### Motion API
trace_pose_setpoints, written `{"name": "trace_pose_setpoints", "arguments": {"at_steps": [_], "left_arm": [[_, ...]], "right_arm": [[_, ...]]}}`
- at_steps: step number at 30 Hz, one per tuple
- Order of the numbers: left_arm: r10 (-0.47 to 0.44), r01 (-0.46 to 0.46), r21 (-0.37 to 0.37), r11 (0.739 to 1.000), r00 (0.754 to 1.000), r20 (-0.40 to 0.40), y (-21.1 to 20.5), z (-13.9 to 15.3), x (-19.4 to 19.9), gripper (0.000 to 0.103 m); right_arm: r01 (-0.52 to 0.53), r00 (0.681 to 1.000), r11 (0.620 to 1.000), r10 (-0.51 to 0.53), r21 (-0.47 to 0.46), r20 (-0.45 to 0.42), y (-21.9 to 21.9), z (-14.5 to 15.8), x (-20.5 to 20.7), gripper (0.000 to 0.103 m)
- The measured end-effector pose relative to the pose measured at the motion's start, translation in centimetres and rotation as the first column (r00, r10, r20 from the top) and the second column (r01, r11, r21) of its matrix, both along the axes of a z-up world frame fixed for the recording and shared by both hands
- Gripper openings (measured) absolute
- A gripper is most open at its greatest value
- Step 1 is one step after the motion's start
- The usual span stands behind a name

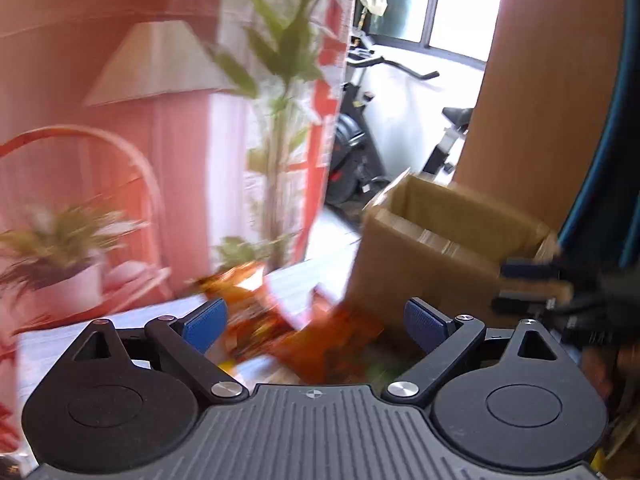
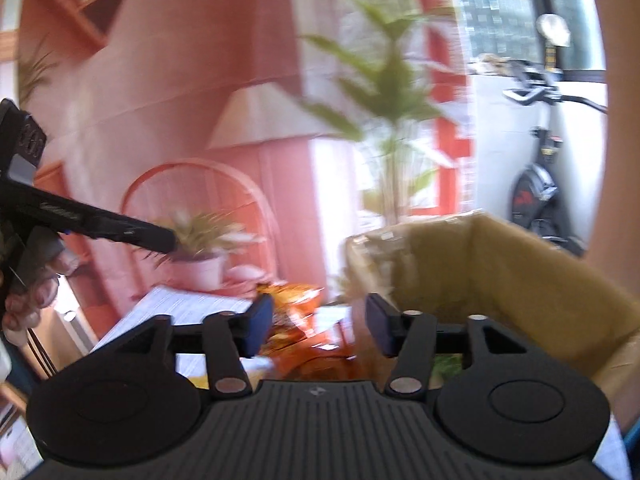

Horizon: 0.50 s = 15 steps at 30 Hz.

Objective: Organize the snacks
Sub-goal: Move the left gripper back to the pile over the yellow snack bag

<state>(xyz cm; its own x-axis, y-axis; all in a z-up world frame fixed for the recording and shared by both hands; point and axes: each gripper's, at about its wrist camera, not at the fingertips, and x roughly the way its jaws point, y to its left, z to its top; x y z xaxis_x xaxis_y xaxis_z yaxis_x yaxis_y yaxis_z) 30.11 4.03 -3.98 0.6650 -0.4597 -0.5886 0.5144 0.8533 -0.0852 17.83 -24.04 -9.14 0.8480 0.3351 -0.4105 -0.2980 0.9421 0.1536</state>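
Your cardboard box [image 1: 448,236] stands open at the far right of the tabletop [image 1: 292,284], with the orange snack bags [image 1: 320,344] heaped near its left wall. Both your left gripper [image 1: 314,318] and right gripper [image 2: 318,322] have jaws apart, holding nothing. Everything's blurred, so a hasty grab could crush or miss a bag; no label is readable.

A tall leafy plant [image 1: 288,60] stands before a pink wall with a lamp shade [image 1: 160,60] pictured on it. A small potted plant [image 1: 60,256] sits on an arched pink shelf [image 2: 192,184]. An exercise bike [image 1: 360,140] stands by the bright window [image 1: 460,4].
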Motion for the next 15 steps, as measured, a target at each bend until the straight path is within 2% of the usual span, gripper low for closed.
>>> {"name": "trace_pose_setpoints", "arguments": {"at_steps": [3, 7, 12, 15], "left_arm": [[0.022, -0.021, 0.047, 0.999, 1.000, -0.008, 2.3, -2.7, -1.8, 0.097], [0.021, -0.015, 0.085, 0.996, 0.998, -0.066, 4.1, -6.6, -2.3, 0.097], [0.013, -0.009, 0.109, 0.994, 0.999, -0.030, 4.5, -9.5, -1.3, 0.097], [-0.033, 0.036, 0.113, 0.993, 0.999, -0.032, 4.1, -10.7, -0.3, 0.097]], "right_arm": [[-0.085, 0.996, 0.996, 0.084, -0.016, -0.043, 2.4, -2.3, 0.7, 0.070], [-0.153, 0.985, 0.984, 0.144, -0.094, -0.095, 4.7, -5.6, 1.9, 0.074], [-0.215, 0.969, 0.959, 0.187, -0.184, -0.160, 6.6, -9.7, 3.7, 0.084], [-0.252, 0.956, 0.939, 0.205, -0.232, -0.208, 7.5, -11.6, 4.5, 0.088]]}}
